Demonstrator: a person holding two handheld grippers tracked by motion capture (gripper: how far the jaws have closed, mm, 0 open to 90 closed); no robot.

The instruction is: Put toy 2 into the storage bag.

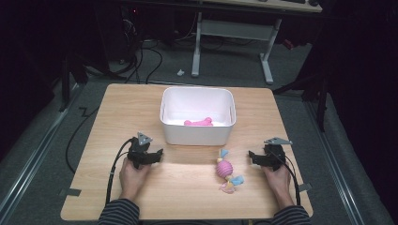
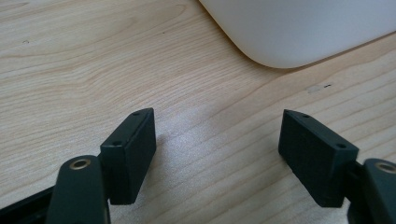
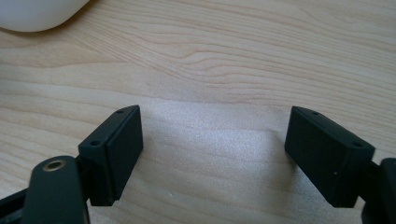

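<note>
A white tub (image 1: 197,125) stands at the middle of the wooden table (image 1: 117,108), with a pink toy (image 1: 198,123) lying inside it. A pink, blue and yellow toy (image 1: 226,172) lies on the table in front of the tub's right corner. My left gripper (image 1: 157,154) rests on the table left of the tub, open, with bare wood between its jaws (image 2: 217,140). The tub's rounded corner (image 2: 299,32) lies just ahead of it. My right gripper (image 1: 252,157) sits right of the striped toy, also open over bare wood (image 3: 215,140).
Both hands, in striped sleeves, rest near the table's front edge (image 1: 187,216). A white desk frame (image 1: 232,33) and cables on the grey floor (image 1: 141,61) lie beyond the far edge.
</note>
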